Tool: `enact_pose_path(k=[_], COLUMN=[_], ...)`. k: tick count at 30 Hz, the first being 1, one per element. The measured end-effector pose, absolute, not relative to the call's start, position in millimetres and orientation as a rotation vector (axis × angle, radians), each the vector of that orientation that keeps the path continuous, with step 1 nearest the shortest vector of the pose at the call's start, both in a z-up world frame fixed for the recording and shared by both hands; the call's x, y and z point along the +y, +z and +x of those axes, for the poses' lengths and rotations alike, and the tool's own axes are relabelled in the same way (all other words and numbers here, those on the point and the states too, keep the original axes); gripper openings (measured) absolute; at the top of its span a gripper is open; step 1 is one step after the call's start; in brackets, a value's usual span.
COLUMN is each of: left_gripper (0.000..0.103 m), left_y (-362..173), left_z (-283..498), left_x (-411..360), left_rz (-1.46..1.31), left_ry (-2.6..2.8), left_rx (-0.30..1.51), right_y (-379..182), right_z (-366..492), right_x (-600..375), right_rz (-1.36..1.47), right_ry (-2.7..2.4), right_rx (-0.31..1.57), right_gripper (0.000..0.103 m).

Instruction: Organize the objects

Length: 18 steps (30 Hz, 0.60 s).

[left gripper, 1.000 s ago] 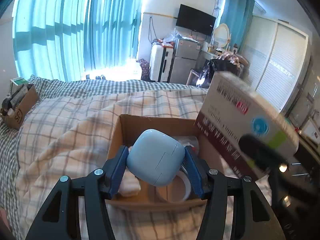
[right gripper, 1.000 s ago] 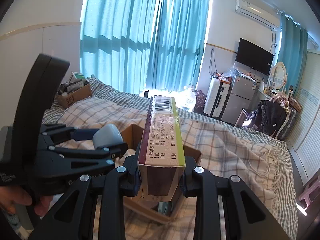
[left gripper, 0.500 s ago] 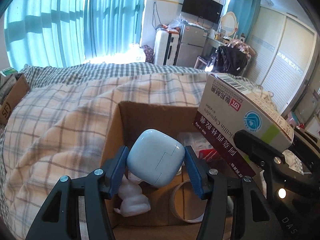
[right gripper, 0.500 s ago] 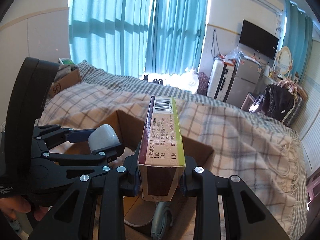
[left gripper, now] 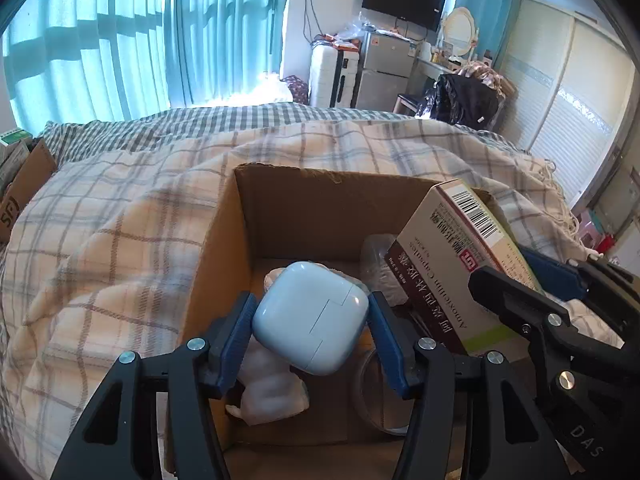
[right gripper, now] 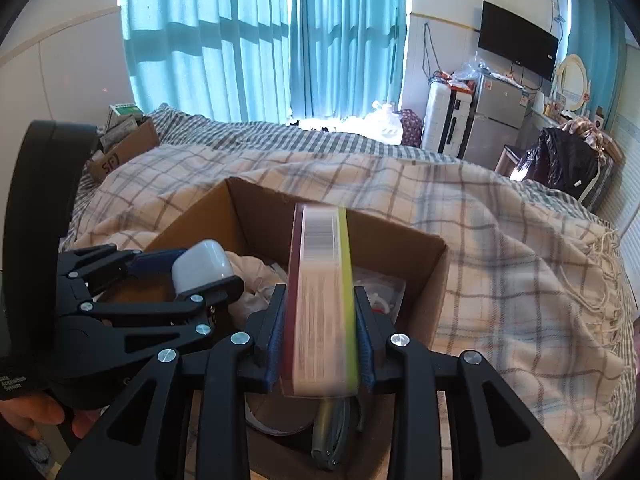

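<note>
Opening lately, right fingers [right gripper: 320, 334] flank the blurred medicine box [right gripper: 320, 300]; left fingers [left gripper: 310, 330] clamp the earbud case [left gripper: 310, 316].

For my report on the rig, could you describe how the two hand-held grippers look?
Both grippers are alike. The left gripper has black plastic finger links with silver screw heads, and blue ribbed pads on the inner faces. The right gripper has the same black links, silver screws and blue pads. Its body bears white letters, "DAS", in the left view. No cables or sleeves are visible.
</note>
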State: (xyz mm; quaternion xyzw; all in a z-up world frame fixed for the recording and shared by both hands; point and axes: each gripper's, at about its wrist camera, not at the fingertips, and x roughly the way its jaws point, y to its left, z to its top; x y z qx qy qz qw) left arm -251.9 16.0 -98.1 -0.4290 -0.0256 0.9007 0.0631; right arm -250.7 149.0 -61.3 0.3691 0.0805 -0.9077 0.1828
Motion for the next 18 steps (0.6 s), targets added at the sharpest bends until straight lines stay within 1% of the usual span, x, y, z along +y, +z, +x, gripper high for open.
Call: enact_pose_path(k=[1, 3, 4, 5, 7, 9, 13, 15, 18], left_gripper=[0.061, 0.070, 0.076, 0.080, 0.081, 0.083, 0.094, 0.094, 0.095], left_y=[-97, -93, -91, -89, -85, -79, -58, -43, -15], left_z=[-252, -250, -250, -249, -248, -244, -230, -220, -203], left_x=[16, 16, 15, 15, 13, 14, 11, 9, 6], left_rz=[-1.287, -1.279, -1.278, -1.275, -1.269, -1.267, -1.209, -1.161, -1.077], left_ry=[2.723, 2.733, 2.732, 2.728, 2.725, 2.725, 2.774, 2.788, 2.817], left_rx=[-0.076, -0.072, -0.076, -0.088, -0.108, -0.106, -0.104, -0.127, -0.137], right_y=[-59, -54, -51, -49, -43, -35, -15, -3, 19], right_z=[-251, -250, -249, -249, -248, -244, -232, -221, -202], right_x=[150, 152, 153, 155, 158, 161, 160, 162, 166], right_rz=[1.035, 1.017, 1.012, 1.011, 0.999, 0.983, 0.936, 0.907, 0.858], right_ry=[-2.572, -2.604, -2.609, -2.613, -2.632, -2.655, -2.726, -2.751, -2.787], right_rx=[0.228, 0.228, 0.221, 0.214, 0.206, 0.202, 0.236, 0.239, 0.220], right_gripper=[0.046, 0.051, 0.051, 0.051, 0.052, 0.056, 0.064, 0.069, 0.079])
